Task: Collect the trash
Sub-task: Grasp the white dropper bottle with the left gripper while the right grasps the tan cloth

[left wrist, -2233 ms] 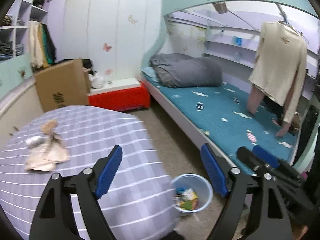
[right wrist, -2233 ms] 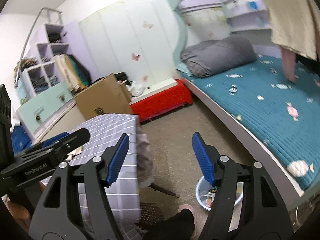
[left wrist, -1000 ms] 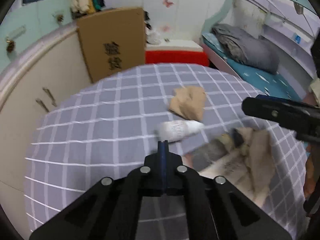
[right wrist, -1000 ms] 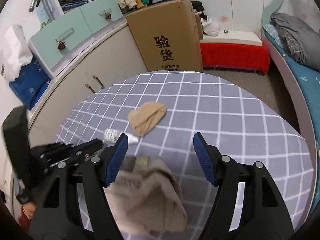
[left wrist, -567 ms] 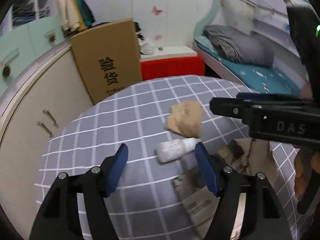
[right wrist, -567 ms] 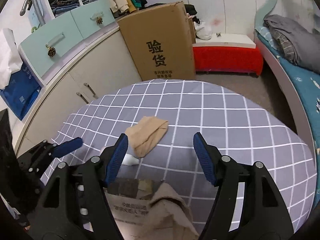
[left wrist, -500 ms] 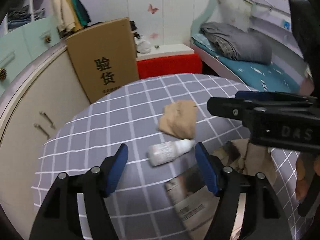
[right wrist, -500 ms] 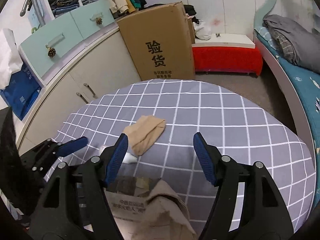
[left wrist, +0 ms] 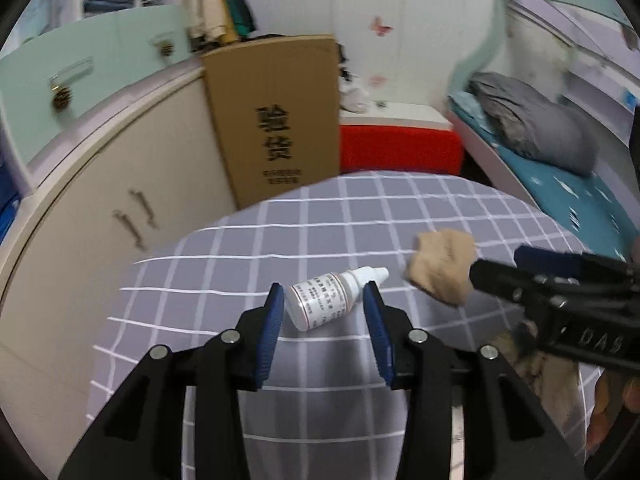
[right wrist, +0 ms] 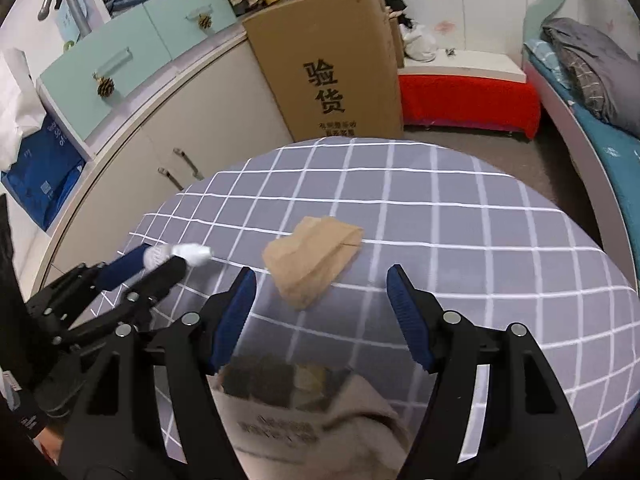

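A small white dropper bottle (left wrist: 334,294) lies on the grey checked round table (left wrist: 320,208). My left gripper (left wrist: 325,302) is open with its blue pads on either side of the bottle's base, a small gap on each side. The bottle also shows in the right wrist view (right wrist: 188,254), between the left gripper's fingers (right wrist: 132,266). A crumpled tan paper piece (right wrist: 314,256) lies mid-table; it also shows in the left wrist view (left wrist: 442,260). My right gripper (right wrist: 320,284) is open and empty, just short of the tan paper. Crumpled brown paper and newspaper (right wrist: 304,408) lie under it.
A tall cardboard box (right wrist: 336,64) stands behind the table against a curved cabinet (right wrist: 168,132). A red bench (right wrist: 464,100) and a bed with a grey duvet (right wrist: 592,68) are at the right. The right gripper's arm (left wrist: 560,300) crosses the left wrist view.
My left gripper has moved forward and narrowed around the dropper bottle. My right gripper has moved closer to the tan paper piece.
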Demonstrator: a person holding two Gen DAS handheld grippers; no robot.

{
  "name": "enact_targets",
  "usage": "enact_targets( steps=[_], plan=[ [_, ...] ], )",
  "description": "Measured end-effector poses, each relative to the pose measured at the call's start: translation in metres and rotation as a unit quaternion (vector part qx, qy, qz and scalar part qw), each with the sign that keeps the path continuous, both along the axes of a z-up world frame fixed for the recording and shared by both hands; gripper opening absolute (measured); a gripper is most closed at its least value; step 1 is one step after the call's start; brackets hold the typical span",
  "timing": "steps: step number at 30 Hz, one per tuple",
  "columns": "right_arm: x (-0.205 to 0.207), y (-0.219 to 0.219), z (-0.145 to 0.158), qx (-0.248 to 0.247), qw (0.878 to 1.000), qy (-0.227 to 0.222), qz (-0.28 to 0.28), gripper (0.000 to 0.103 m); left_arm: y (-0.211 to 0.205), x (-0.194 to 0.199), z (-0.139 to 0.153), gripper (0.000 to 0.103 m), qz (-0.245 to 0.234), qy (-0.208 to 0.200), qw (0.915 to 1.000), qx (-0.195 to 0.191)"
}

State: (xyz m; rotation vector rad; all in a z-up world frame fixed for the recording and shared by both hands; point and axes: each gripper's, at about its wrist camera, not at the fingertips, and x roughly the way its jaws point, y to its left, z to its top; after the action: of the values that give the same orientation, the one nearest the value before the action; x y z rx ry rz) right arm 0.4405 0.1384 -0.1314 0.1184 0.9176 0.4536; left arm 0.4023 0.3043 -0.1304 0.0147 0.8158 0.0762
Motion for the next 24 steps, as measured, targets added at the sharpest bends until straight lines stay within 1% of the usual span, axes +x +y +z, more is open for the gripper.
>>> enact_targets(
  steps=[2,4,6,7,8,9,11,13,15,17,20,21,24],
  plan=[
    [0.007,0.011,-0.004,-0.006,1.000,0.012,0.006,0.067,0.007,0.000,0.002,0.040,0.019,-0.003,0.9998,0.003],
    [0.013,0.021,-0.009,-0.015,1.000,0.019,0.010,0.067,0.010,0.003,0.003,0.040,0.028,-0.002,0.9996,0.002],
    [0.015,0.027,-0.012,-0.026,0.999,0.018,0.015,0.054,0.011,0.003,0.002,0.040,0.031,0.002,0.9995,0.002],
    [0.016,0.030,-0.014,-0.035,0.999,0.018,0.020,0.038,0.010,0.003,0.002,0.040,0.031,0.004,0.9995,0.003],
    [0.016,0.031,-0.014,-0.030,0.999,0.018,0.027,0.034,0.009,0.002,0.002,0.040,0.031,0.003,0.9995,0.007],
    [0.015,0.031,-0.014,-0.030,0.999,0.017,0.030,0.032,0.006,0.002,0.003,0.040,0.031,0.002,0.9995,0.008],
    [0.009,0.025,-0.008,-0.021,0.999,0.005,0.037,0.024,0.003,-0.001,0.006,0.040,0.029,0.000,0.9996,0.005],
    [0.000,0.016,0.001,-0.008,0.999,-0.006,0.040,0.023,-0.006,-0.007,0.014,0.040,0.024,-0.010,0.9996,0.007],
    [-0.012,0.003,0.013,0.001,0.999,-0.024,0.041,0.020,-0.017,-0.013,0.023,0.040,0.017,-0.019,0.9997,0.003],
    [-0.026,-0.017,0.028,0.017,0.998,-0.041,0.043,0.020,-0.034,-0.023,0.036,0.040,0.003,-0.031,0.9995,-0.004],
    [-0.051,-0.058,0.047,0.050,0.996,-0.064,0.037,0.020,-0.064,-0.037,0.053,0.040,-0.024,-0.045,0.9985,-0.022],
    [-0.063,-0.078,0.054,0.063,0.995,-0.072,0.030,0.020,-0.077,-0.042,0.058,0.040,-0.036,-0.050,0.9977,-0.030],
    [-0.090,-0.122,0.066,0.075,0.992,-0.098,0.012,0.020,-0.123,-0.060,0.073,0.040,-0.076,-0.059,0.9939,-0.053]
  ],
)
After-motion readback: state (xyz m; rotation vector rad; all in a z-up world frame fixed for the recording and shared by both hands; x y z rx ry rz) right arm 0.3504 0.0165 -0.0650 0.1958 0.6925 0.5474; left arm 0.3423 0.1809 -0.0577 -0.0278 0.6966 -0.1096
